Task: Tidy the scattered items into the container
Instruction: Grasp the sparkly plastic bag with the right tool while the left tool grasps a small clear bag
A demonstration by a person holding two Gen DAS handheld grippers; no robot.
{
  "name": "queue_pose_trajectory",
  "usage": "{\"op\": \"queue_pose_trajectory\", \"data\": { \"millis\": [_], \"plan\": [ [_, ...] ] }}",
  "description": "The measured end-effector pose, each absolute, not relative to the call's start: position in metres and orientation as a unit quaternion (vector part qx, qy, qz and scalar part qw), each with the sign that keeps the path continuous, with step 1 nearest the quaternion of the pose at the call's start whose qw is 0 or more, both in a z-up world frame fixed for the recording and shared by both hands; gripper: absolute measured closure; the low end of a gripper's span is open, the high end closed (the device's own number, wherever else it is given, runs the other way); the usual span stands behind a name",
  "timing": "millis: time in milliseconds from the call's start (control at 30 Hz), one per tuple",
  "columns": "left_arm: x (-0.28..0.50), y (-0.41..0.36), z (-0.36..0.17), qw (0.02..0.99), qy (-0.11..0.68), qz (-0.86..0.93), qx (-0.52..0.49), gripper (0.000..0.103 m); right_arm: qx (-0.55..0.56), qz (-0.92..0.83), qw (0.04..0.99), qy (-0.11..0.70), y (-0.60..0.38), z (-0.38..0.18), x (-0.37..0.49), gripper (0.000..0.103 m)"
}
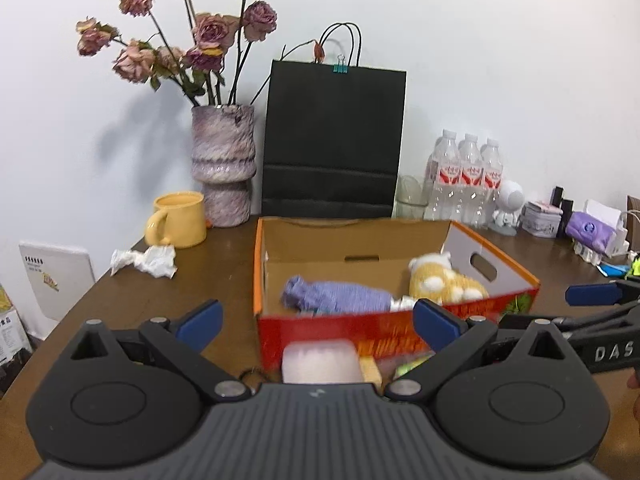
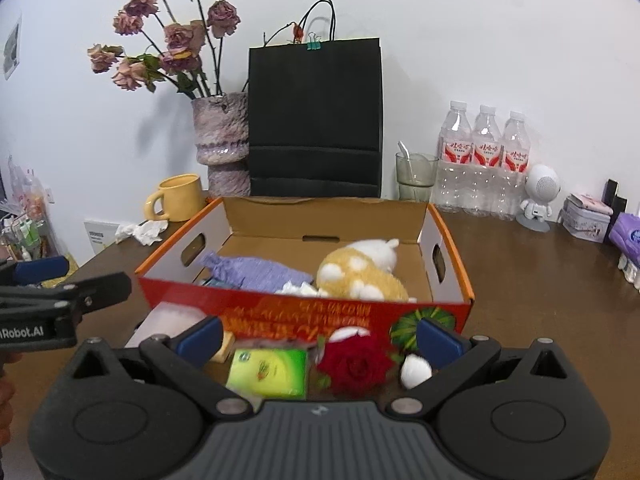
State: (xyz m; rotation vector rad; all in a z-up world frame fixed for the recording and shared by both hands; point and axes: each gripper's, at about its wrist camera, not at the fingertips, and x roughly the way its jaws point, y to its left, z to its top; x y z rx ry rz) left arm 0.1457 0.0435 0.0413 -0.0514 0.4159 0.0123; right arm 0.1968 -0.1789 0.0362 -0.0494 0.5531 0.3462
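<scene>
Nearest the right wrist camera, the right tongs (image 2: 320, 338) stand spread wide with nothing between their blue pads, hanging over a cluster on the tabletop (image 2: 540, 280): a green packet (image 2: 267, 372), a red rose (image 2: 355, 362) just beside it, and a small white piece (image 2: 416, 372) near the right pad. To the left of the packet lies a pale translucent block (image 2: 168, 320) with a small yellow block (image 2: 223, 346) next to it, both close against the front wall of the cardboard box (image 2: 304, 312).

The left tongs (image 1: 318, 320) are likewise released and empty, hovering above the same translucent block (blurred in this view) at the box's red front.

Inside the box lie a purple knitted pouch (image 2: 256, 274) toward the left and a yellow-and-white plush toy (image 2: 360, 274) toward the right, with a scrap of white tissue (image 2: 298, 289) between them at the front.

Beyond the box, on the left, sit a crumpled tissue (image 1: 146, 260) and a yellow mug (image 1: 178, 220). Against the wall stand a purple vase (image 1: 224, 164) of dried roses (image 1: 176, 36), a black paper bag (image 1: 334, 136), a glass with a spoon (image 2: 414, 176), three water bottles (image 2: 486, 160) and a small white figurine (image 2: 538, 196)
</scene>
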Motion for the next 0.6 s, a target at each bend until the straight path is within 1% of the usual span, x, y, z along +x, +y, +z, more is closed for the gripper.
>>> {"op": "queue_pose_trajectory", "data": {
  "millis": [300, 600],
  "plan": [
    [0.120, 0.061, 0.017, 0.970, 0.240, 0.020, -0.019, 0.000, -0.036, 0.189, 0.940, 0.282, -0.168, 0.011, 0.162, 0.000],
    [0.130, 0.063, -0.017, 0.959, 0.281, 0.020, 0.008, 0.000, -0.040, 0.182, 0.932, 0.311, -0.154, -0.017, 0.169, 0.000]
  ]
}}
